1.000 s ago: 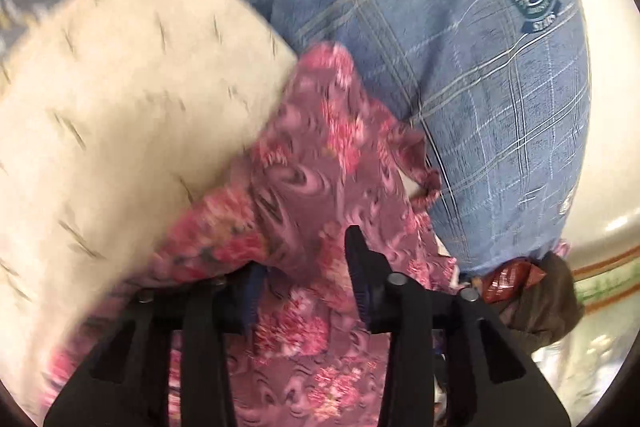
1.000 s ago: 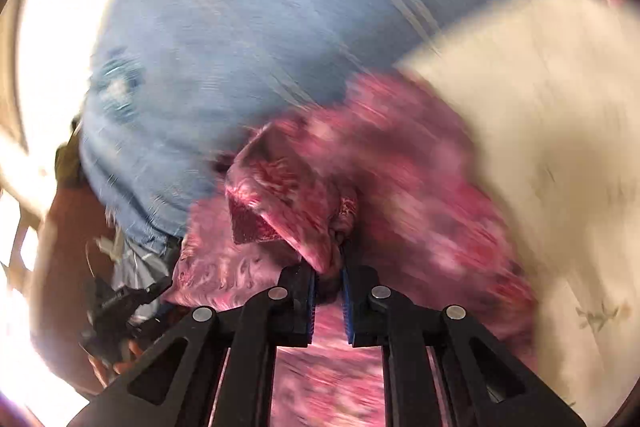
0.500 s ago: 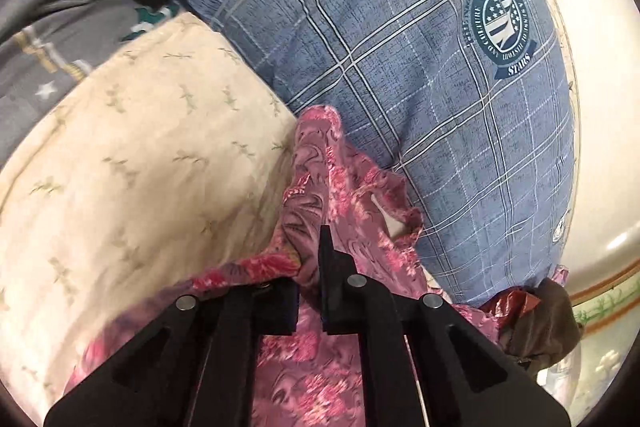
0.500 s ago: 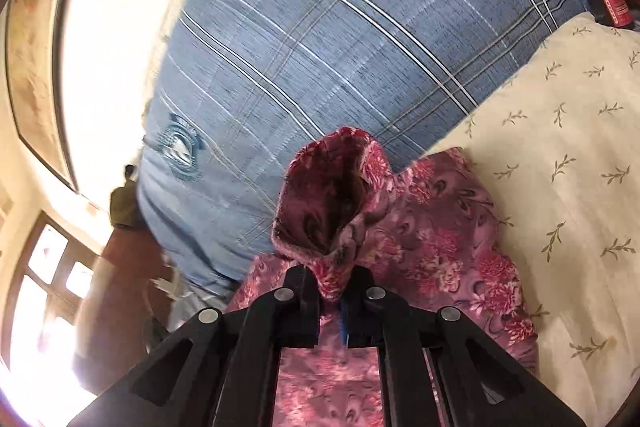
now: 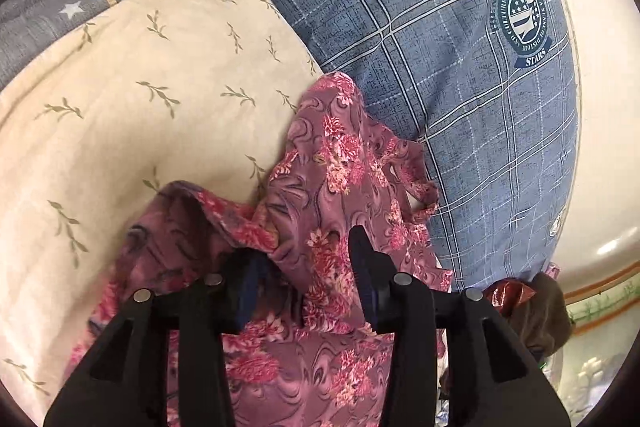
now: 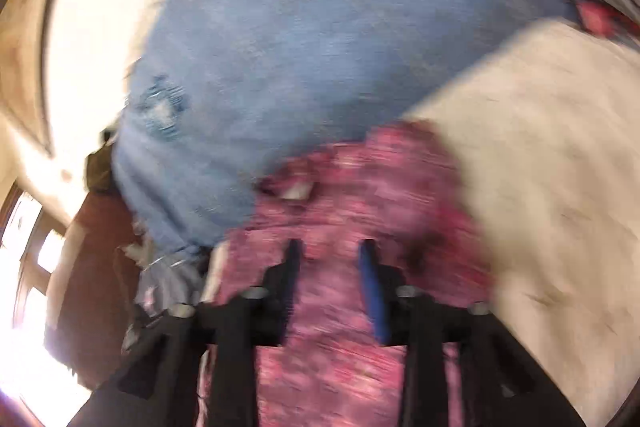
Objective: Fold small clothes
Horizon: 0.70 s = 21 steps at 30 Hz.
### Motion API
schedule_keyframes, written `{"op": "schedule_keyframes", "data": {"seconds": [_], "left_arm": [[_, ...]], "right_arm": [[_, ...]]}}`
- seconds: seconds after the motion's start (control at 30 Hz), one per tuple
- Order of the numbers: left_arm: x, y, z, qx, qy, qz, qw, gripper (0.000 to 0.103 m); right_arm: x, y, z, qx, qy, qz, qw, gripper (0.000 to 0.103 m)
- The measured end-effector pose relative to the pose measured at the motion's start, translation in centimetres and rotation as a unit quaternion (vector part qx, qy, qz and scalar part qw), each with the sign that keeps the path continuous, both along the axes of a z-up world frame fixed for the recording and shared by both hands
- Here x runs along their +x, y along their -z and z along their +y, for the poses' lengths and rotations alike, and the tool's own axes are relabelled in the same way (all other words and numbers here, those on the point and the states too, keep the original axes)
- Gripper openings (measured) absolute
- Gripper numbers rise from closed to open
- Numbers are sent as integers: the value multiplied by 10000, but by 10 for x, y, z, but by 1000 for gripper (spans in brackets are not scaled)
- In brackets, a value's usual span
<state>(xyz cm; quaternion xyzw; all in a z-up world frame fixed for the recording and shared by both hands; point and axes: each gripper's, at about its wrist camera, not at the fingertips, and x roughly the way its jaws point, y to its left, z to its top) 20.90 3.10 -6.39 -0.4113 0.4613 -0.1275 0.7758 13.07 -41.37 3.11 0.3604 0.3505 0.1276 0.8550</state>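
1. The pink floral garment (image 5: 332, 195) lies rumpled where the cream leaf-print pillow (image 5: 132, 107) meets the blue plaid cover (image 5: 420, 27) on the bed, its far corner peaked up against the plaid.
2. Our left gripper (image 5: 306, 267) has its fingers spread and opening; a ridge of the floral cloth stands between them, but the pads do not press it.
3. Our right gripper (image 6: 332, 267) is likewise spreading over the same garment (image 6: 360, 195). That view is smeared, yet the gap between its fingers looks free of cloth.
4. We judge the step in hand to be a release, so the fold just laid should be left to settle before we reach in again.
5. To do it well, we should draw both pairs of fingers straight back, since a snagged pad would drag the ridge and undo the fold.
6. Next we would pick clean edges, not bunched middles: the loose strap-like loop (image 5: 420, 195) by the plaid is a likely handle.
7. The soft pillow gives poor backing, so we should flatten the cloth gently and keep both hands level with each other.
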Motion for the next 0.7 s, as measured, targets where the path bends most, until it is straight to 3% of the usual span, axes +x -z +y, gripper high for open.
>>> {"op": "schedule_keyframes", "data": {"seconds": [0.03,0.07,0.3,0.43,0.5,0.57,0.6,0.63,0.7], "left_arm": [[0,0,-1,15,8,-23,10000,39],[0,0,-1,48,0,-52,10000,39],[-4,1,4,82,-45,-256,9996,39],[-3,-6,-1,297,25,-412,9987,39],[-1,-6,1,298,47,-438,9986,38],[-1,-6,4,323,-22,-432,9985,28],[-2,-7,7,368,-113,-450,9982,12],[-3,-9,9,434,-204,-491,9976,9],[-2,-12,12,729,-459,-494,9951,9]], "right_arm": [[21,-4,18,-34,-300,45,9995,59],[47,-4,40,-116,-686,152,9975,60],[208,33,186,-941,-2012,741,9722,61],[247,55,239,-1199,-2313,879,9615,62],[254,68,262,-1501,-2721,1089,9442,64],[248,61,289,-2137,-3221,750,9192,29],[241,56,294,-2369,-3305,561,9119,7],[237,47,298,-2355,-3400,349,9098,6],[236,28,295,-2098,-3201,-61,9238,6]]}}
